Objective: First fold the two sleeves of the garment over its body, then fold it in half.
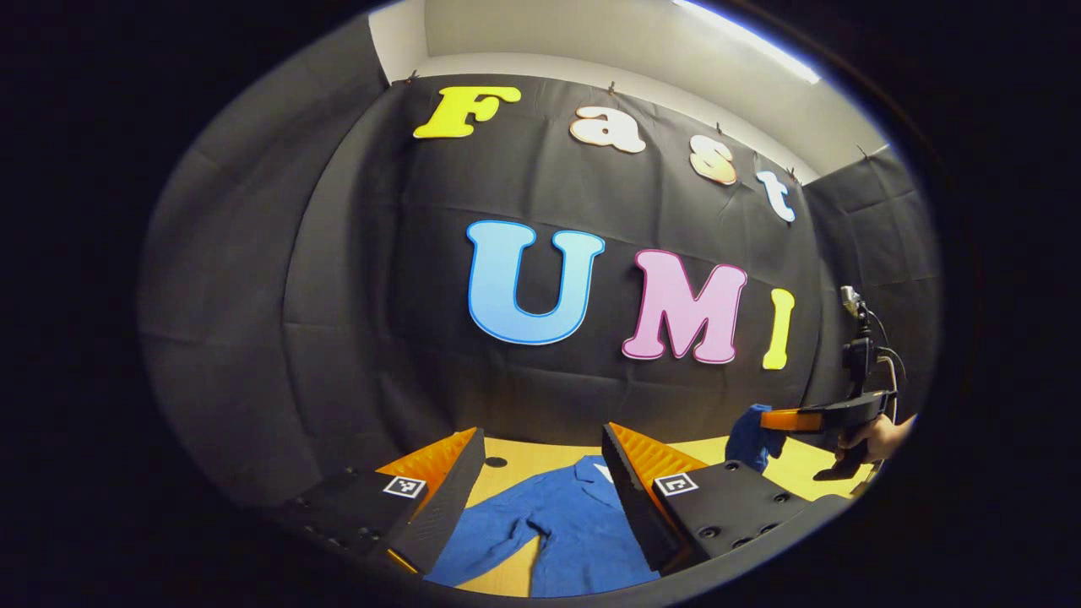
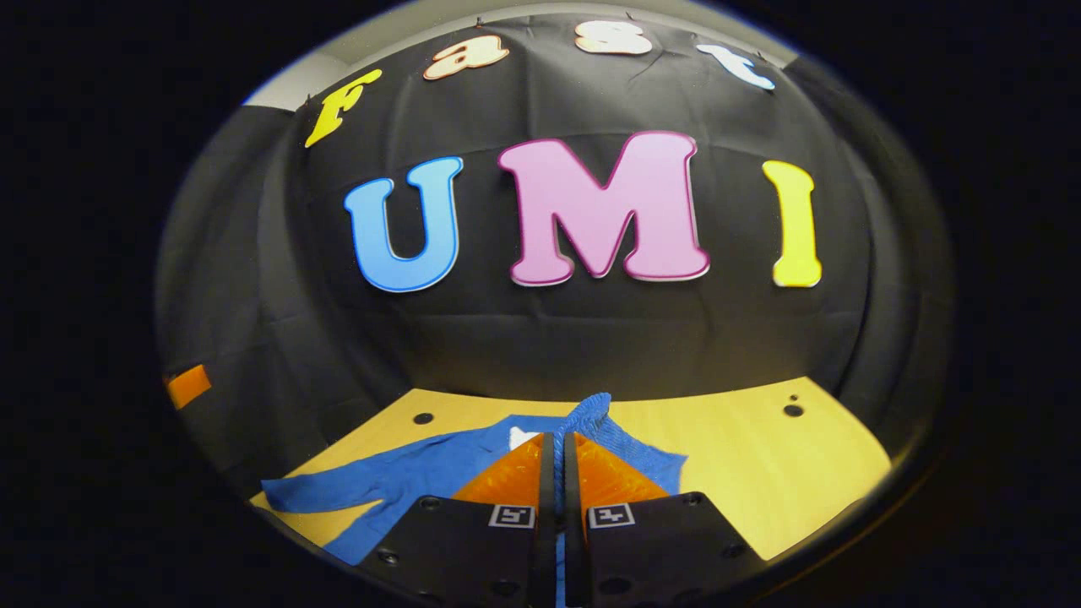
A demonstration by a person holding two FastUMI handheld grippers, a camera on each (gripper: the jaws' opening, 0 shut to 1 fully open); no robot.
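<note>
So the blue shirt [image 1: 562,528] is lying flat on the yellow-wood table [image 2: 760,473], collar toward the black back wall [image 1: 338,295] and hem toward the person, so its long axis runs front to back, away from both grippers.

Going left to right in the left gripper view: the left sleeve [image 1: 490,532] is still spread out sideways on the table, angling off down-left from the body. The left gripper [image 1: 540,481] hangs right over it with its fingers spread wide and nothing between them. The shirt's body sits below and between those fingers, so this hand is the closer one to that untouched sleeve.

Further right, the right gripper [image 1: 773,420] is held up off the table by a hand [image 1: 878,437], with a bunch of blue cloth dangling from its tip. In the right gripper view you can see why: the right gripper [image 2: 557,447] has its fingers pressed together on the right sleeve [image 2: 595,414], cuff end poking up above the tips, lifted clear of the table. The shirt's body lies to the left of that pinch and a bit below, so my guess is the next move is carrying that sleeve leftward across the chest and laying it down. Neither sleeve looks folded yet, and the halving is still to come.
</note>
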